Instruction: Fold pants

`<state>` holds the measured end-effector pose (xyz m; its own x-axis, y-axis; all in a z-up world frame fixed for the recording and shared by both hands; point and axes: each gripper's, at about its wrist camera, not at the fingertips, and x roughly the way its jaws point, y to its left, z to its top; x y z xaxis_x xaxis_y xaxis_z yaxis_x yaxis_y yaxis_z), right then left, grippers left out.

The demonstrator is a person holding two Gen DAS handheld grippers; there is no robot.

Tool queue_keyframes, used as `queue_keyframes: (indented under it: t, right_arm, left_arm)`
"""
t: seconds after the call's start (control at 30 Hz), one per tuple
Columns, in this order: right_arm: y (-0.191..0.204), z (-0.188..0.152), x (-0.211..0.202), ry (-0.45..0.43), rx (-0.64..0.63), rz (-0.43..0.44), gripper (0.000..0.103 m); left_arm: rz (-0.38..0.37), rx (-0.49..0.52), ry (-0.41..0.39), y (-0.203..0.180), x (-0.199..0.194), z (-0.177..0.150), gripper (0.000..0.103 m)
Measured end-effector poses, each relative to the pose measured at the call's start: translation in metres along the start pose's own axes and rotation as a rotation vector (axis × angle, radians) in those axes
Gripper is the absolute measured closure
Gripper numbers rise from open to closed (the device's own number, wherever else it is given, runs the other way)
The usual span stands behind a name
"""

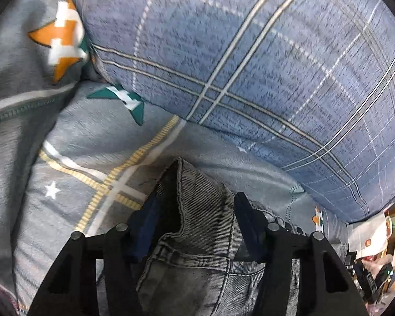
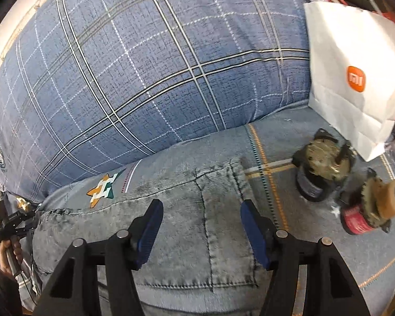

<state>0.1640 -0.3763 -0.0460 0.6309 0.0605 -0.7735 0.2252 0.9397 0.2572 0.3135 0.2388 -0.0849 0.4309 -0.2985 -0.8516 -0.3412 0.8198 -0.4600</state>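
Observation:
Grey denim pants lie on a grey bed sheet with star prints. In the left wrist view a bunched, raised edge of the pants fills the gap between the blue pads, and my left gripper is shut on it. In the right wrist view the pants lie flat and spread. My right gripper hovers just over them, open, with nothing pinched. At that view's left edge a hand holds the other gripper at the pants' far end.
A big blue plaid pillow or quilt rises right behind the pants, also seen in the left wrist view. On the right stand a white paper bag and two spool-like objects. Clutter lies beyond the bed's edge.

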Motion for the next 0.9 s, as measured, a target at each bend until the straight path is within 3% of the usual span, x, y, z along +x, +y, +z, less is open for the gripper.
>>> queue_keyframes:
  t: [0.07,0.13,0.2,0.23,0.4,0.57,0.67,0.7,0.73,0.77,0.9]
  right_arm:
    - [0.003,0.002,0.006,0.009,-0.009,-0.001,0.038]
    - [0.005,0.004,0.012,0.025,-0.016,-0.006,0.038]
    - [0.006,0.01,0.018,0.041,-0.022,-0.013,0.038]
    - [0.006,0.015,0.022,0.047,-0.024,-0.022,0.038]
    - [0.002,0.038,0.047,0.099,-0.016,-0.051,0.038]
    - [-0.008,0.045,0.076,0.142,0.007,-0.175,0.038]
    - [-0.011,0.047,0.09,0.169,0.021,-0.159,0.039]
    - [-0.011,0.048,0.094,0.179,0.023,-0.143,0.045]
    - [-0.012,0.049,0.097,0.192,0.021,-0.137,0.073]
    - [-0.012,0.05,0.099,0.192,0.019,-0.139,0.089]
    - [-0.007,0.05,0.085,0.149,0.005,-0.126,0.091]
  left_arm:
    - [0.002,-0.007,0.009,0.002,0.009,0.005,0.048]
    - [0.005,-0.003,0.015,0.0,0.014,0.007,0.061]
    - [0.018,0.011,0.018,-0.004,0.019,0.009,0.088]
    - [0.031,0.016,0.019,-0.007,0.021,0.011,0.093]
    - [0.056,0.04,0.017,-0.017,0.028,0.013,0.098]
    - [0.056,0.046,0.012,-0.015,0.026,0.009,0.098]
    - [0.05,0.047,0.022,-0.007,0.026,0.009,0.098]
    - [0.045,0.037,0.021,-0.006,0.027,0.01,0.098]
    - [0.044,0.034,0.021,-0.005,0.029,0.01,0.098]
    - [0.051,0.033,0.021,-0.005,0.03,0.01,0.098]
    - [0.051,0.04,-0.009,-0.009,0.021,0.009,0.101]
